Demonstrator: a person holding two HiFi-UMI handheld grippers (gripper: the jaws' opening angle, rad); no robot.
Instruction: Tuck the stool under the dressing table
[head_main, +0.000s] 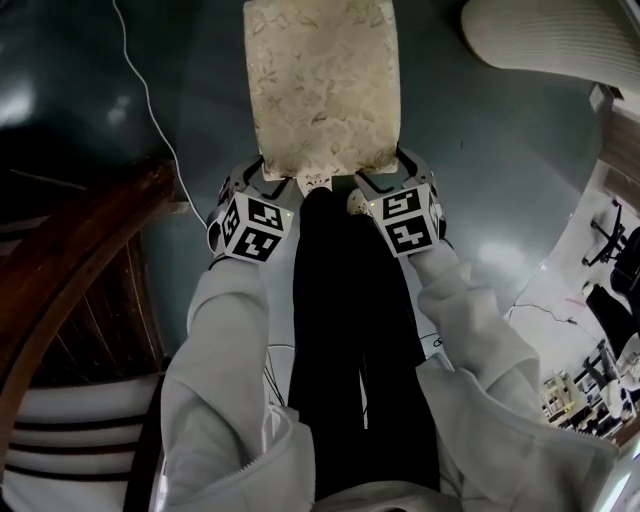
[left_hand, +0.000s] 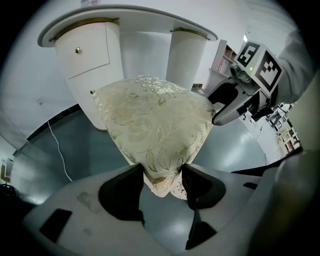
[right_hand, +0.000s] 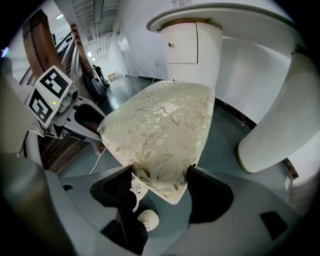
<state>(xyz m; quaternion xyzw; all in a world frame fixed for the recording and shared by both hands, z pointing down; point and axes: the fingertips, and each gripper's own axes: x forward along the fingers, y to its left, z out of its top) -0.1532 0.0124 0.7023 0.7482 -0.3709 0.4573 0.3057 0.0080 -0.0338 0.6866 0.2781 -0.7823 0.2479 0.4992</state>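
The stool (head_main: 320, 85) has a cream cushion with a gold flower pattern and stands on the dark floor ahead of me. My left gripper (head_main: 262, 172) holds its near left corner, and in the left gripper view (left_hand: 162, 177) both dark pads press on that corner. My right gripper (head_main: 385, 172) holds the near right corner, and its own view (right_hand: 160, 177) shows the cushion's edge pinched between the pads. The white dressing table (left_hand: 125, 20) stands just beyond the stool, with a drawer cabinet (left_hand: 85, 55) on one side and a ribbed column (left_hand: 187, 55) on the other.
A dark wooden chair or rail (head_main: 70, 260) stands close at the left. A white cable (head_main: 150, 100) trails over the glossy teal floor. The person's black-trousered legs (head_main: 345, 330) are directly behind the stool. A ribbed white pedestal (right_hand: 280, 115) stands right of the stool.
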